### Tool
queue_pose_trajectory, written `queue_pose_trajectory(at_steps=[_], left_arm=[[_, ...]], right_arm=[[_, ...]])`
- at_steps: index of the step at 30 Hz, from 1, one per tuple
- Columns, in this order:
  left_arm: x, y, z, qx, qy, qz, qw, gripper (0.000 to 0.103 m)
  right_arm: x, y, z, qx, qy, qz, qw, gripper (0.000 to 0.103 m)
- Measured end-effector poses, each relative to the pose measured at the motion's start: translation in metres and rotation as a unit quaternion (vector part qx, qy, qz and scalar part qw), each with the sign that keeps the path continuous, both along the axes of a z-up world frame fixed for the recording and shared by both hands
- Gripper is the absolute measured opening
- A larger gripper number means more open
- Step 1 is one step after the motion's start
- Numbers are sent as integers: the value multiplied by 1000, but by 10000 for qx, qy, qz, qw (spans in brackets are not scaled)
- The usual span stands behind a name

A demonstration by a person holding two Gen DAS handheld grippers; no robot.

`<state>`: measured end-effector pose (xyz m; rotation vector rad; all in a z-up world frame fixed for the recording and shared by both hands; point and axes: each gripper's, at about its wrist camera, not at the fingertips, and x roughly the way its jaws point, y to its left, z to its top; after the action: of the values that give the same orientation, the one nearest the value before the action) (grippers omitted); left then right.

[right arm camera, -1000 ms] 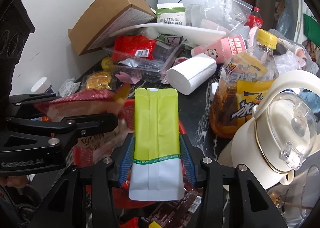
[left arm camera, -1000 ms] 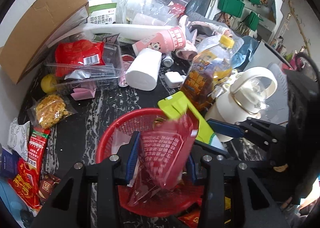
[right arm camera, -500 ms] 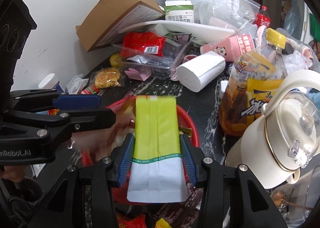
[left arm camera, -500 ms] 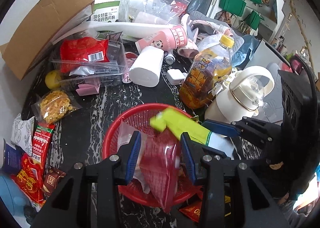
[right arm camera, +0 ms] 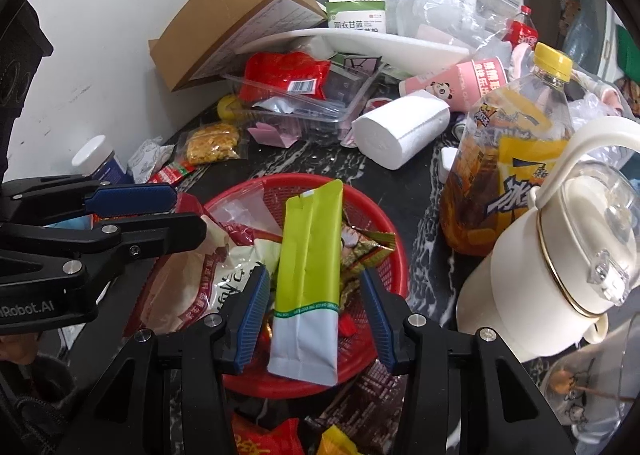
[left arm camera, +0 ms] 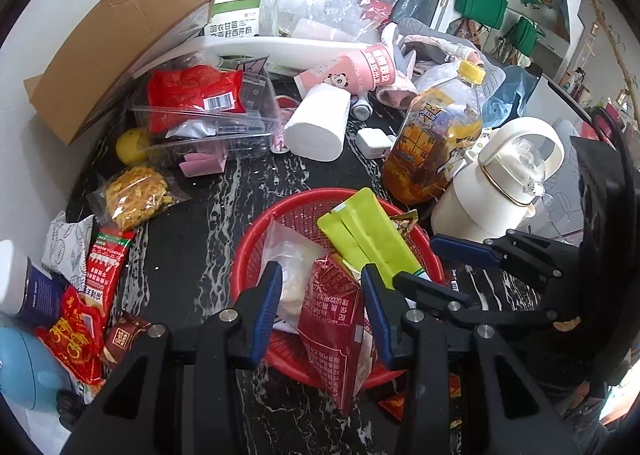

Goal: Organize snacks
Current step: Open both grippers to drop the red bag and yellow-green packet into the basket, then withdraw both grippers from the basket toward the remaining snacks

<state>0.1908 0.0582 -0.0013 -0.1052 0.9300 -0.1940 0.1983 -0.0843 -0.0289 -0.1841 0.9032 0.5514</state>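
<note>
Snacks fill the red basket (right arm camera: 384,215) near the counter's front edge: a green-and-white pouch (right arm camera: 308,275) lies between the right gripper (right arm camera: 316,315)'s parted jaws, untouched. The left gripper (left arm camera: 320,303) stands slack around a red packet (left arm camera: 336,319) draped over the basket rim. A juice bottle (left arm camera: 436,143) and cream kettle (left arm camera: 496,183) crowd the right. Only the left view shows packets (left arm camera: 108,267) at the left edge.

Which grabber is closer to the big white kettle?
The right gripper. The white kettle stands just beside it, next to the red basket. The left gripper sits on the basket's far side from the kettle, with the right one between them.
</note>
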Motion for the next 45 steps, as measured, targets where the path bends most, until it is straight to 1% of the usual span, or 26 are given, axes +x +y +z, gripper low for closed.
queue_pose_trajectory(at_steps=[5,13,17,19,23,25,28,30,31,32,33,34,35,40,45], left_arm=[[-9,-1,10,44,-119,70,9999,40],[-32,-8,32,164,-355,108,9992,40],[-46,-12,45,217,-494,101,9985,40],[-53,-14,50,253,-545,111,9981,40],[-65,-18,56,320,-585,114,9977,40],[-71,-19,58,357,-594,105,9975,40],[-81,-21,60,406,-587,120,9974,40],[-86,-22,59,413,-572,130,9974,40],[-87,-22,59,421,-553,132,9975,41],[-91,-22,58,428,-532,145,9976,48],[-93,-22,57,436,-536,160,9975,53],[-97,-23,56,452,-544,180,9973,61],[-101,-23,55,472,-575,207,9970,64],[-118,-26,45,455,-446,153,9979,64],[-137,-31,34,439,-358,76,9984,64]], right_arm=[[-10,-5,11,-36,-77,-66,9999,47],[-33,-16,37,-23,-281,-159,9995,51],[-47,-20,52,-22,-427,-214,9989,57],[-55,-23,60,-8,-503,-234,9985,58],[-70,-27,74,1,-650,-270,9975,63],[-77,-28,79,-18,-711,-290,9970,64],[-87,-31,83,-41,-771,-333,9965,65],[-94,-32,86,-38,-792,-371,9962,68],[-97,-33,86,-31,-799,-393,9960,68],[-101,-35,87,-30,-798,-413,9960,68],[-104,-36,87,-31,-792,-433,9959,68],[-107,-37,87,-31,-786,-455,9959,68],[-111,-38,86,-33,-780,-477,9958,68],[-129,-41,81,-62,-730,-568,9957,68],[-147,-46,73,-100,-643,-657,9957,71]])
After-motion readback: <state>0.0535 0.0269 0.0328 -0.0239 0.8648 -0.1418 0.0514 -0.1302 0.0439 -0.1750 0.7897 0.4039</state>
